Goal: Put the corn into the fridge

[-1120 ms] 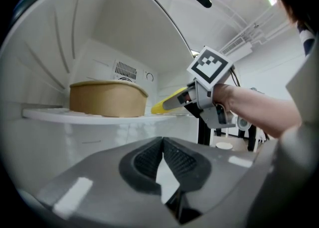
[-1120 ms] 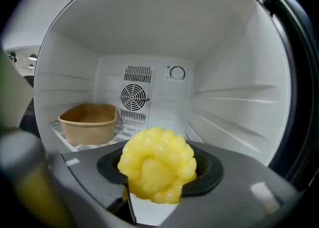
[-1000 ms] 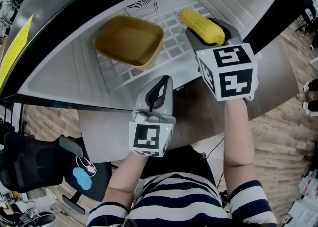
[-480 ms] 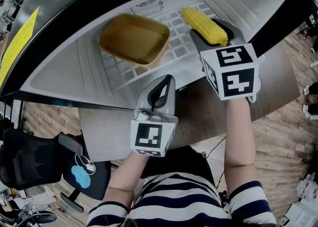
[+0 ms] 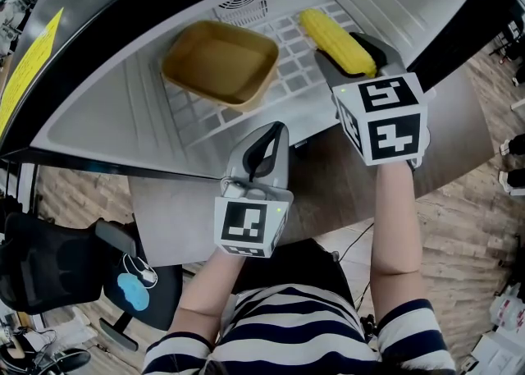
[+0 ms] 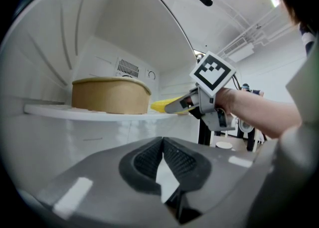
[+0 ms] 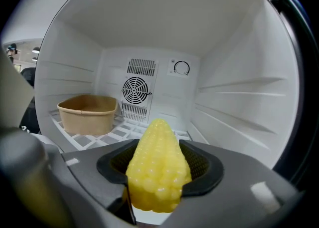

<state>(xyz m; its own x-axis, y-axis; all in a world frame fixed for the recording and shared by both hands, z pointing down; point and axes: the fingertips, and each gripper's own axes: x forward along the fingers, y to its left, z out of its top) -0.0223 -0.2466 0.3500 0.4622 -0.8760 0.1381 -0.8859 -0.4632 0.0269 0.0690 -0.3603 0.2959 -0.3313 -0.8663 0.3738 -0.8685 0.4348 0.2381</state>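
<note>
right gripper (image 5: 354, 60) jaws clamped on the corn (image 5: 337, 40) over the fridge shelf (image 5: 205, 119) — placing step; next, lower and release. left gripper (image 5: 261, 156) jaws together, empty.

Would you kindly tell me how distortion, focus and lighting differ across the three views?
Head view: fisheye bends the fridge front into an arc; even light, sharp. Left gripper view: the white interior is very bright, the near left gripper is soft, the frame edges fall dark. Right gripper view: dark corners; the corn and the fan behind it both look reasonably sharp.
</note>
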